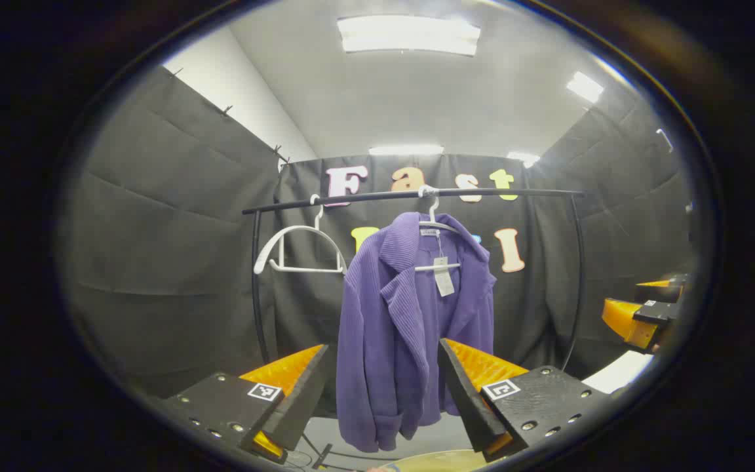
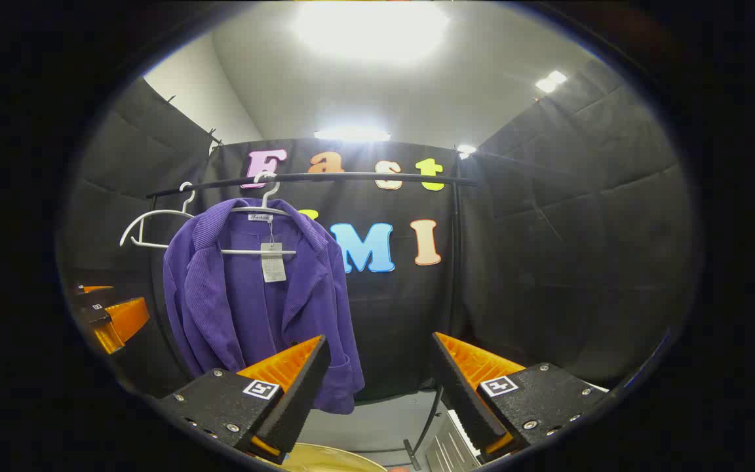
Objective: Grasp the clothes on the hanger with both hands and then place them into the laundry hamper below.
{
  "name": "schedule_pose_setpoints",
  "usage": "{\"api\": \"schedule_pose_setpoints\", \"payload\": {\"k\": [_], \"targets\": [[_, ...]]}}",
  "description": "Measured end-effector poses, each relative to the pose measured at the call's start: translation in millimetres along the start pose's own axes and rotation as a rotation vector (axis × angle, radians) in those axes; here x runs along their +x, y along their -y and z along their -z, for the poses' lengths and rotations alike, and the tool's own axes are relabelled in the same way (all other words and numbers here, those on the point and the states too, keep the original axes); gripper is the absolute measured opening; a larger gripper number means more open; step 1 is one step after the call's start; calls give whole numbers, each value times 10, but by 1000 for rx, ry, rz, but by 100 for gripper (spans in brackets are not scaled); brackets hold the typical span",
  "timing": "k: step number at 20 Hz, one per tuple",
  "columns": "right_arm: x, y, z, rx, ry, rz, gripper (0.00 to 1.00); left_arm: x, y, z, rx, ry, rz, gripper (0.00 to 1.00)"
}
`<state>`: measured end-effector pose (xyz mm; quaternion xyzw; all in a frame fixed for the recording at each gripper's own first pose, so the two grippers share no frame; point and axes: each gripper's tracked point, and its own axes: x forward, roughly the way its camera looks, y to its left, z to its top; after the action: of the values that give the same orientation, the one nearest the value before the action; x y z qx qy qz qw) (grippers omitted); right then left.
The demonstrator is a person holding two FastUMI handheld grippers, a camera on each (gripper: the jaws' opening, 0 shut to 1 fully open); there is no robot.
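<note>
A purple corduroy jacket (image 1: pixel 404 314) hangs on a white hanger (image 1: pixel 435 226) from a black rail (image 1: pixel 417 195), a paper tag dangling at its collar. My left gripper (image 1: pixel 383 380) is open in front of the jacket, well short of it, with the cloth seen between its fingers. In the right gripper view the jacket (image 2: pixel 246 295) hangs to the left of my right gripper (image 2: pixel 381 370), which is open and holds nothing. The right gripper (image 1: pixel 646 308) shows at the far right of the left gripper view, the left gripper (image 2: pixel 105 314) at the far left of the right gripper view. A pale hamper rim (image 2: pixel 325 459) peeks in below.
An empty white hanger (image 1: pixel 299 252) hangs left of the jacket on the same rail. The rack's curved black uprights (image 1: pixel 577 275) stand on both sides. Black cloth walls close the booth on three sides. A white ribbed object (image 2: pixel 449 442) lies low near the rack's foot.
</note>
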<state>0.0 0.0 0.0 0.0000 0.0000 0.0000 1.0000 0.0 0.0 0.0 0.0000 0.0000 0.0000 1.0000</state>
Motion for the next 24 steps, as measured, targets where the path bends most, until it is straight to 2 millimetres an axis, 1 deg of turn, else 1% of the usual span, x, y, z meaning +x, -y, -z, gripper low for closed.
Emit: {"api": "schedule_pose_setpoints", "payload": {"k": [2,3,5,6,7,8,9,10,14,15,16,18,21,23,24], "targets": [[-23,20,13,1,-4,4,95,-11,-8,8,-10,-1,-3,100],[-23,24,22,1,-7,5,95,-7,-10,18,-14,-4,-5,89],[-51,35,19,-1,-8,7,95,24,-19,55,-19,-11,-10,89],[-41,38,20,-4,-7,7,92,28,-32,63,-20,-13,-14,100],[-43,34,15,-7,-8,6,95,39,-46,63,-19,-11,-19,100],[-43,23,23,-5,-9,2,92,37,-60,65,-19,-9,-23,100],[-47,11,11,-1,-7,-2,92,48,-75,49,-19,-6,-27,100],[-50,11,6,1,-6,-4,95,50,-83,58,-19,-5,-29,100],[-40,3,-7,6,-2,-3,95,12,-116,17,-9,3,-33,100],[-23,-4,8,7,-4,-4,92,17,-114,9,-7,4,-32,100],[-22,-10,13,8,-5,-4,95,22,-109,18,-6,3,-31,100],[-12,-11,29,13,-11,-5,95,42,-90,28,-8,-3,-30,100],[53,-28,-12,23,-4,-14,95,105,-69,-14,-6,0,-29,100],[133,-85,-78,32,6,-36,95,153,-71,-64,0,3,-38,100],[178,-118,-129,37,16,-48,95,162,-80,-111,1,12,-45,95]]}}
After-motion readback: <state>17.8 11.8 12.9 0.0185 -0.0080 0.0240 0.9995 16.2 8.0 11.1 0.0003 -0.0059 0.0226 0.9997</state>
